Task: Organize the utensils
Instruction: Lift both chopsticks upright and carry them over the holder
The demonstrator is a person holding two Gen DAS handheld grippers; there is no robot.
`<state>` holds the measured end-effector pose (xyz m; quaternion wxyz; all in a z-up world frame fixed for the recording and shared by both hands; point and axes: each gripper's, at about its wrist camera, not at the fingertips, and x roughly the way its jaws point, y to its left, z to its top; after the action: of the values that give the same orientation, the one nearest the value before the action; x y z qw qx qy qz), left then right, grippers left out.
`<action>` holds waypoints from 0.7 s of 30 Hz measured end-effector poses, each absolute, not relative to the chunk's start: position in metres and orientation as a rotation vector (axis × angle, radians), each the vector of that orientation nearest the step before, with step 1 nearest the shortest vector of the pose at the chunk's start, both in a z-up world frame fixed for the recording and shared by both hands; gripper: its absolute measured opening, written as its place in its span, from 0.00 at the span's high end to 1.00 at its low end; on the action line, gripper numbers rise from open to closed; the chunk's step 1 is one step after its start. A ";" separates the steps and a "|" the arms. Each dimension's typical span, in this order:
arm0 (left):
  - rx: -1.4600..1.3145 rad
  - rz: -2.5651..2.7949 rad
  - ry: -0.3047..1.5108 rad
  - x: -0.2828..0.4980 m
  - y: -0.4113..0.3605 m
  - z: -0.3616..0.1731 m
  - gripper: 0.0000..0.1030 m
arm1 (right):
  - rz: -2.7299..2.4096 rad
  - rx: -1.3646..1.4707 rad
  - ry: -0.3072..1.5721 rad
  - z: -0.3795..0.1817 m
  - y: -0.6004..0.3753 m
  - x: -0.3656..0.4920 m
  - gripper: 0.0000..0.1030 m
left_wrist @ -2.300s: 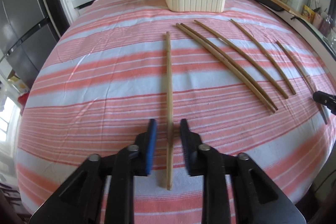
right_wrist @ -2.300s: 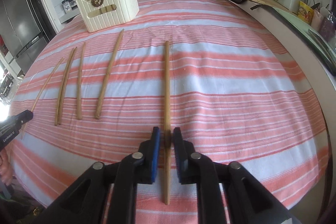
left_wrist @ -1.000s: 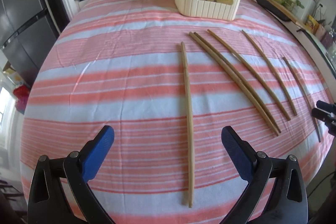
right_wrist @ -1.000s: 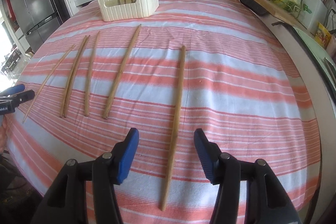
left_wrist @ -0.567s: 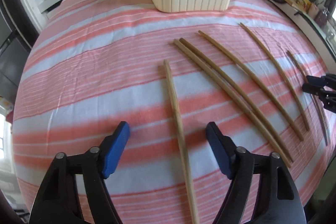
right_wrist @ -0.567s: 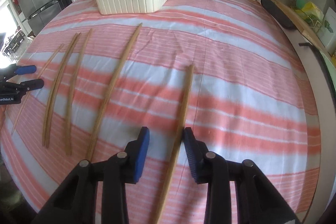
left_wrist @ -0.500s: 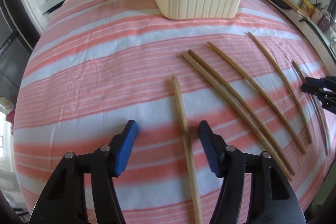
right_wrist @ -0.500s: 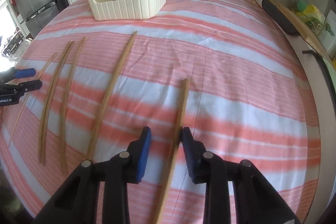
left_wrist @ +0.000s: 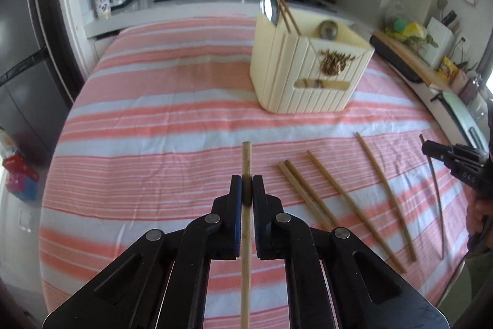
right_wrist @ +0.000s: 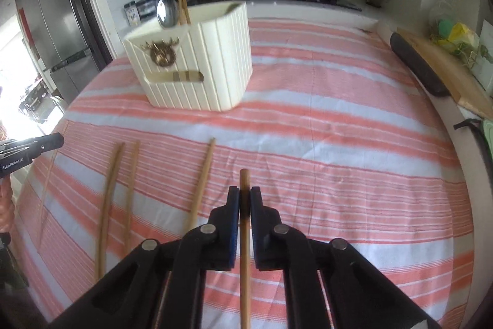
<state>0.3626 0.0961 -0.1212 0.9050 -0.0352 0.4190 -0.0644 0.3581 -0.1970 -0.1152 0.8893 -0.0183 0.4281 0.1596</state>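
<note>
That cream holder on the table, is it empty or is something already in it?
Not empty. A spoon and chopsticks stick up out of the holder.

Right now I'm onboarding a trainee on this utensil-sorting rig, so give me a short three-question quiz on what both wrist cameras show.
1. True or false: the left gripper is shut on a wooden chopstick.
2. How many bare wooden chopsticks lie on the striped pink cloth in the left wrist view?
3. What pokes out of the cream ribbed utensil box: A) forks B) metal spoon and chopsticks C) knives?

Key: 1 true; 2 five; 3 B.
</note>
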 end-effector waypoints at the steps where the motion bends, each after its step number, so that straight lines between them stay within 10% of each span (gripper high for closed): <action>1: -0.079 -0.141 0.838 0.355 0.097 -0.109 0.95 | 0.336 -0.034 0.859 -0.103 -0.197 0.352 0.93; 21: -0.128 -0.237 0.525 0.262 0.080 0.004 0.95 | 0.401 -0.006 0.463 0.034 -0.201 0.247 0.93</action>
<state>0.2620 0.0801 0.0044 0.9568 -0.0629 0.2587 -0.1170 0.2466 -0.2007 0.0341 0.9534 -0.0030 0.2281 0.1973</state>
